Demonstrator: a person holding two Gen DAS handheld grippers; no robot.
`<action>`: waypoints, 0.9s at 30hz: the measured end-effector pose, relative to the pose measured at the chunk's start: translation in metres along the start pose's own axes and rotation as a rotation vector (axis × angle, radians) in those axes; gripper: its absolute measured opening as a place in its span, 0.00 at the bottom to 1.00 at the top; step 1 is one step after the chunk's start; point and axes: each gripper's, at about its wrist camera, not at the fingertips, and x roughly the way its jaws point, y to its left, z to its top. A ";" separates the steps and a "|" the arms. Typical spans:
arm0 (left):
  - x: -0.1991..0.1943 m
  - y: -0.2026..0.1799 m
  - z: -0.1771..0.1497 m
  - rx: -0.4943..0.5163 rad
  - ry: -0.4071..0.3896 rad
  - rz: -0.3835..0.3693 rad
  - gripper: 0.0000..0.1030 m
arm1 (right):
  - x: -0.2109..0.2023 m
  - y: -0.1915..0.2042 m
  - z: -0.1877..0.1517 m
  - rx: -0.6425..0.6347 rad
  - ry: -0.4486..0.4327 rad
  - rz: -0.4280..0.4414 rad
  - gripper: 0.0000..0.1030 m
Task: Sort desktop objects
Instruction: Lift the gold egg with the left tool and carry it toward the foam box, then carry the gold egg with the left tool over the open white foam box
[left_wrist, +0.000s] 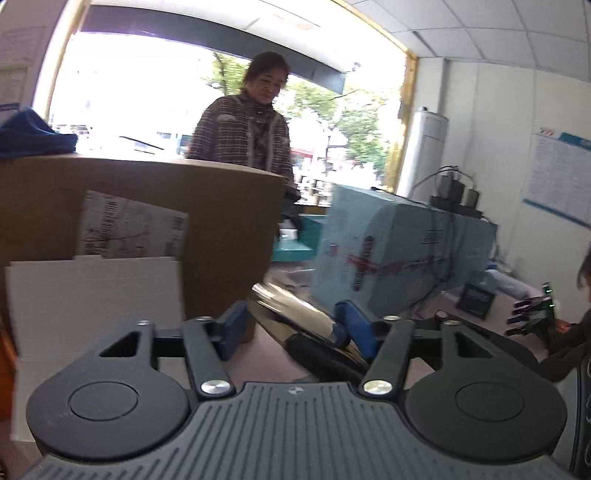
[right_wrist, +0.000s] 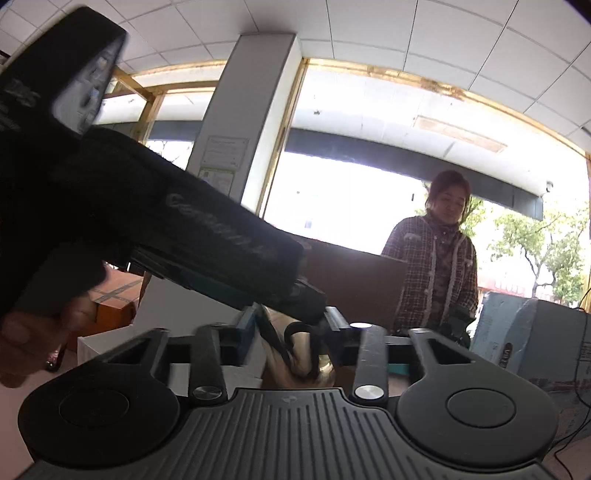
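Observation:
A shiny metal flask (left_wrist: 295, 310) with a black loop strap (left_wrist: 325, 354) lies slantwise between the blue pads of my left gripper (left_wrist: 295, 326). Its jaws stand wide apart, and the flask touches the right pad (left_wrist: 354, 325). In the right wrist view the same flask (right_wrist: 299, 354), blurred, fills the gap of my right gripper (right_wrist: 291, 325), whose pads press against its sides. The left gripper (right_wrist: 310, 306) reaches in from the upper left, held by a hand (right_wrist: 37, 332), with its tip just above the flask.
A brown cardboard box (left_wrist: 147, 206) and a white box (left_wrist: 92, 295) stand close on the left. A light blue box (left_wrist: 388, 251) stands on the right. One person (left_wrist: 255, 129) stands behind the boxes. Another person's sleeve (left_wrist: 561, 354) and a black robotic hand (left_wrist: 532, 314) are at the right edge.

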 end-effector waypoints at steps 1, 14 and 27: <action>-0.001 0.004 -0.001 0.003 0.002 0.024 0.51 | 0.007 0.002 0.001 0.002 0.010 0.007 0.17; 0.003 0.052 -0.026 -0.036 0.155 0.025 0.80 | 0.029 -0.011 -0.047 0.009 0.294 0.169 0.15; -0.031 0.095 -0.107 -0.061 0.344 0.077 0.80 | 0.032 0.033 -0.092 0.014 0.392 0.413 0.45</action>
